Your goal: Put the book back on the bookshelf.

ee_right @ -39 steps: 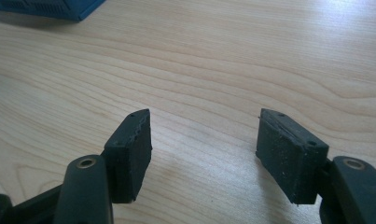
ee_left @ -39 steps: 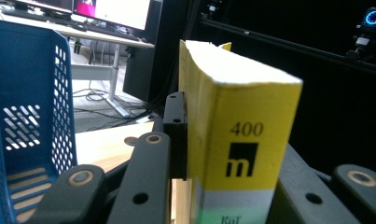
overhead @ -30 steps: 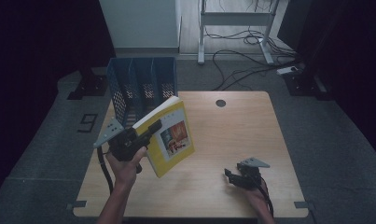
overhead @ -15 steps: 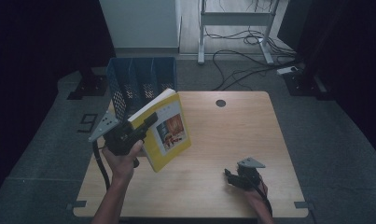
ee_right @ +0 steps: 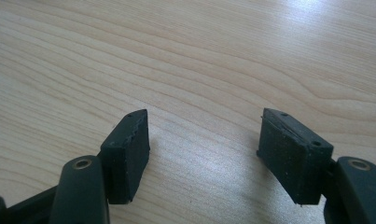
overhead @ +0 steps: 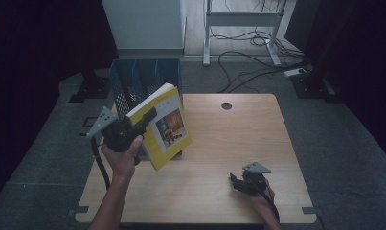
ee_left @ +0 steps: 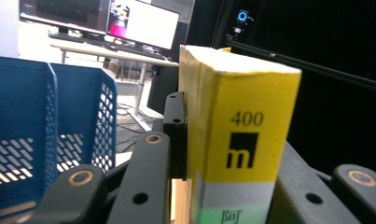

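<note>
In the high view the left gripper (overhead: 141, 120) sits left of centre, raised off the wooden table (overhead: 238, 139), and its jaws are clamped on a thick yellow book (overhead: 166, 127). The book stands tilted on edge in the air, its cover with the red picture facing the lower right of the frame, its top corner just in front of the blue slotted file rack (overhead: 142, 81) at the table's upper left. Whether the book's lower corner touches the tabletop is hard to judge from this angle; it looks just clear of it.

In the left gripper view the same book (ee_left: 232, 135) fills the centre, spine toward the camera with "400" and a black square logo printed on it. One black finger (ee_left: 176, 130) lies flat against its left face; the other jaw, at the lower right, is mostly hidden behind the spine. The blue rack (ee_left: 45, 135) stands at the left of that frame.

The right gripper (overhead: 243, 182) rests low near the table's lower right edge, well apart from the book. In the right gripper view its fingers (ee_right: 129, 149) stand wide apart with nothing but bare wood (ee_right: 199, 60) between them, hovering just over or resting on the surface.
</note>
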A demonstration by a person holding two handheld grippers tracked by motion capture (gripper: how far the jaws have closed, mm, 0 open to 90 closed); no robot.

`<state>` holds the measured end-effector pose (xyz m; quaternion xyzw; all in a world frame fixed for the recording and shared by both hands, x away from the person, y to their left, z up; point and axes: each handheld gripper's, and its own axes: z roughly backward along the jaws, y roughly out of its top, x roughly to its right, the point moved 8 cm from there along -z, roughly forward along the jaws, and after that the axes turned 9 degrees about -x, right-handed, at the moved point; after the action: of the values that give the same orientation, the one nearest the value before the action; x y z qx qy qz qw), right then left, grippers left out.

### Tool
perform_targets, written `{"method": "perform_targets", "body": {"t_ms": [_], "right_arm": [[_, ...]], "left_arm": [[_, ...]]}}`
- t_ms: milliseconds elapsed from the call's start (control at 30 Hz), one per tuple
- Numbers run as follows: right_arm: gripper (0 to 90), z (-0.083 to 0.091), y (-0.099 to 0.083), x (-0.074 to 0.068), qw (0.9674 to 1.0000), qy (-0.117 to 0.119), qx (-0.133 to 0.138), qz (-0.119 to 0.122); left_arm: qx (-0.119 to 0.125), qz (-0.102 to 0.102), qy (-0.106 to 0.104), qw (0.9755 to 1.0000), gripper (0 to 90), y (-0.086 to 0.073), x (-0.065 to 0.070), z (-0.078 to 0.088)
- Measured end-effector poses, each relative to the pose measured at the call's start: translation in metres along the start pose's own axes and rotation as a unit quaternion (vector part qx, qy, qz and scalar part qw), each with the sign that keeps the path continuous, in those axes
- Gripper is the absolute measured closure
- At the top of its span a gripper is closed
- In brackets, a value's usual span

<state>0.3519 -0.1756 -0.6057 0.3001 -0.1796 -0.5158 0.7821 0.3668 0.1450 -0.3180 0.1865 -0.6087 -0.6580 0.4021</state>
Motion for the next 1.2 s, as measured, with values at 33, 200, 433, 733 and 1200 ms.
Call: {"method": "perform_targets", "body": {"t_ms": [33,200,433,733,1200], "right_arm": [[32.9,0.0,0.0,0.0,1.0,0.001,0.001,-0.001],[33.0,0.0,0.0,0.0,1.0,0.0,0.0,0.0],[33.0,0.0,0.0,0.0,1.0,0.0,0.0,-0.001],[33.0,0.0,0.0,0.0,1.0,-0.001,0.0,0.0],[32.9,0.0,0.0,0.0,1.0,-0.002,-0.001,0.001]], "left_arm": [[0.0,0.0,0.002,1.0,75.2,0.0,-0.001,0.0],[0.003,0.006,0.007,1.0,75.2,0.003,-0.006,0.0],[0.011,0.008,0.017,0.9998,75.2,0.011,-0.011,0.003],[0.014,0.003,0.032,0.9994,75.2,0.016,-0.016,0.003],[0.02,0.005,0.054,0.9983,75.2,0.02,-0.027,0.001]]}}
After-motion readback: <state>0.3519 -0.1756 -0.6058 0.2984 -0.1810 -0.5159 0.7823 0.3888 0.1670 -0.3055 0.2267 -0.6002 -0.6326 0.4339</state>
